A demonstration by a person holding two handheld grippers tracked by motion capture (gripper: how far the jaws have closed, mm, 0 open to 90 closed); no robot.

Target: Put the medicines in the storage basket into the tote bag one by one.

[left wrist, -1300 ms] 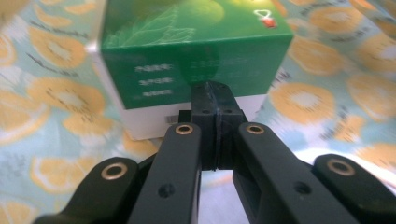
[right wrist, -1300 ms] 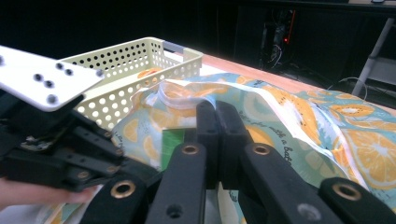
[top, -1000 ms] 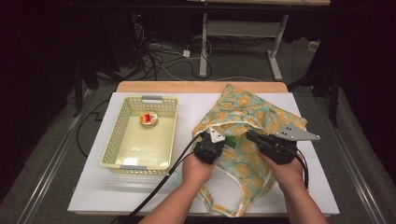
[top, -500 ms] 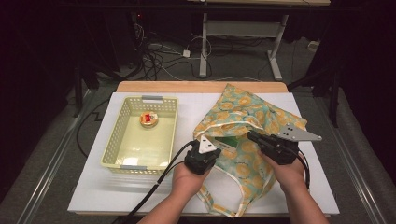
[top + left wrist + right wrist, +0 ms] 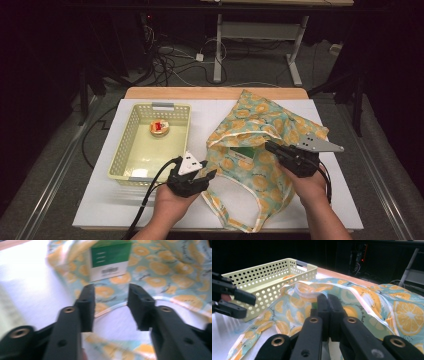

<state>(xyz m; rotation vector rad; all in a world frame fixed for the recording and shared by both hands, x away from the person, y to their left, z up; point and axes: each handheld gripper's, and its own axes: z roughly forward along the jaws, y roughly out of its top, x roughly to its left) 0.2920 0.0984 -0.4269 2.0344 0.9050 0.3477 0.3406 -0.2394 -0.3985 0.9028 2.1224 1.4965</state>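
A fabric bag (image 5: 272, 120) printed with orange slices lies on the white table, its handles trailing toward the near edge. A green and white box (image 5: 110, 260) sits inside the bag's mouth (image 5: 245, 151). My right gripper (image 5: 269, 147) is shut on the bag's upper rim (image 5: 328, 298) and holds the mouth up. My left gripper (image 5: 207, 170) is open just left of the bag, with nothing between its jaws (image 5: 111, 297), which point at the box. The same open gripper (image 5: 233, 301) appears at the left of the right gripper view.
A pale yellow perforated basket (image 5: 125, 145) stands at the left of the table, holding a small round orange and red item (image 5: 159, 128). The basket wall (image 5: 269, 272) is close behind the bag. Cables trail off the near edge.
My left gripper has drawn back from the bag's mouth, toward the left and the near edge, with open jaws. The right gripper has stayed on the rim.
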